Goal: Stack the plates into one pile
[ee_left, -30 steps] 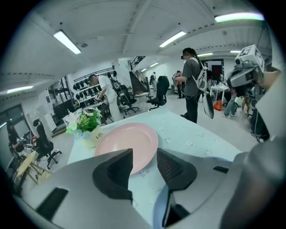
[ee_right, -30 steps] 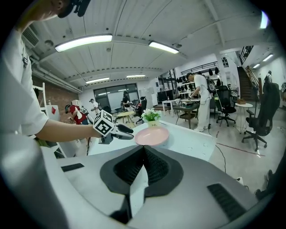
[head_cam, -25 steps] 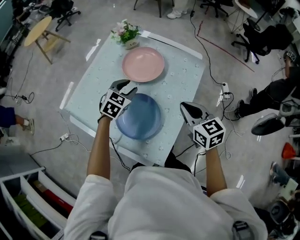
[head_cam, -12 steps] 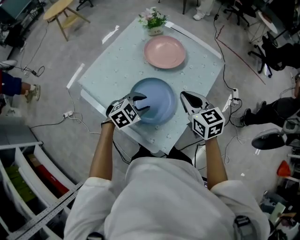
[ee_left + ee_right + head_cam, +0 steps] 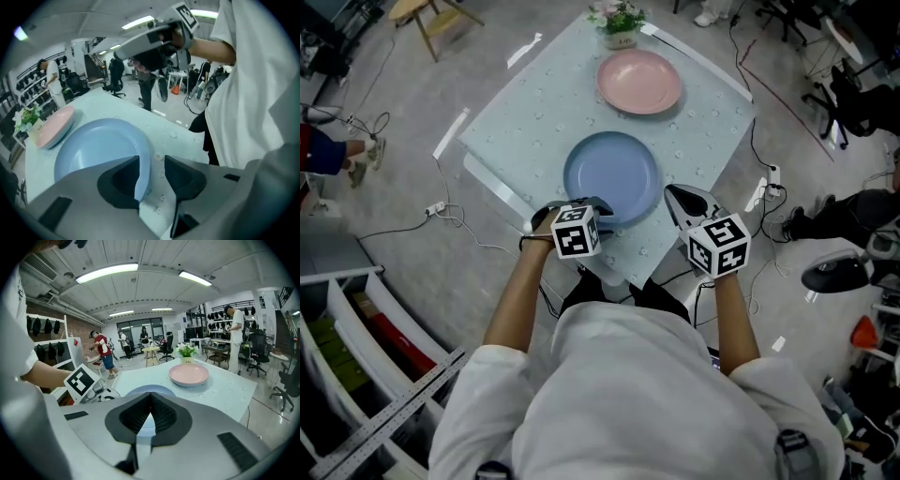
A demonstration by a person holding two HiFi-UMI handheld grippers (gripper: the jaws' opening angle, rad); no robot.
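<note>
A blue plate (image 5: 612,174) lies near the front of the pale table (image 5: 530,122), and a pink plate (image 5: 639,82) sits farther back. My left gripper (image 5: 596,208) is at the blue plate's near rim. In the left gripper view the blue plate (image 5: 93,150) has its rim in the gap of my left gripper (image 5: 151,158), whose jaws stand apart and do not pinch it. My right gripper (image 5: 677,199) hovers just right of the blue plate, over the table's edge. In the right gripper view my right gripper (image 5: 151,395) is shut on nothing, with the pink plate (image 5: 189,374) ahead.
A small potted plant (image 5: 619,19) stands at the table's far corner behind the pink plate. Cables (image 5: 441,208) and a power strip (image 5: 772,178) lie on the floor around the table. Office chairs (image 5: 853,103) stand at the right, a shelf unit (image 5: 347,347) at the left.
My left gripper has slid from the blue plate's left side round to its near rim and now straddles it. The right gripper has hardly moved. The head view has shifted.
</note>
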